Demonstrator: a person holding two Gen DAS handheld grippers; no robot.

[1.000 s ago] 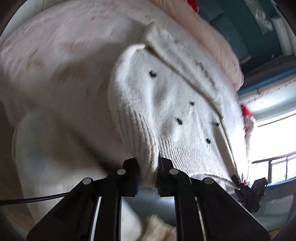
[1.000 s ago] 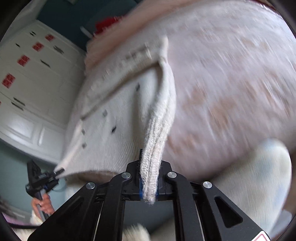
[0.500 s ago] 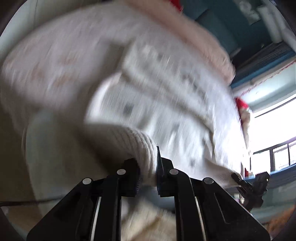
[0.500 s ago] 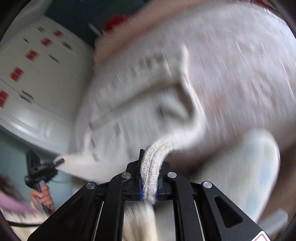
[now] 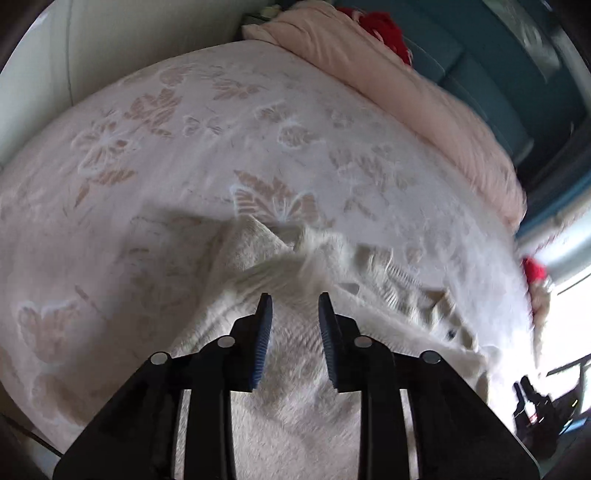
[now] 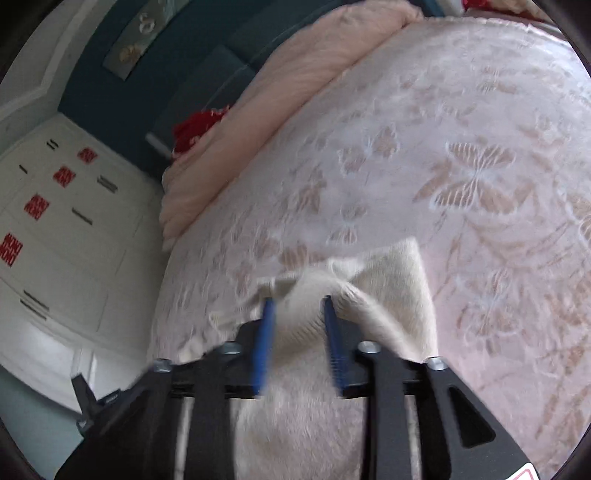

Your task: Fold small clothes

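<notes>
A small cream knit sweater (image 5: 295,280) with dark buttons lies bunched and folded over on the pink floral bedspread (image 5: 229,122). My left gripper (image 5: 294,301) is open just above the knit, with nothing held. In the right wrist view the same sweater (image 6: 391,288) lies under and ahead of my right gripper (image 6: 298,304), which is open, its blue pads apart over a ribbed fold. The near part of the sweater is hidden behind both grippers.
A pink rolled duvet (image 5: 399,85) lies along the head of the bed, with a red item (image 5: 384,29) behind it. White cabinets with red stickers (image 6: 55,206) stand left of the bed. The other gripper shows at the edge (image 5: 535,410).
Both grippers were shut on the sweater's ribbed hem and carried it forward over itself. Now both have opened and let it go, and the sweater lies on the bed.
</notes>
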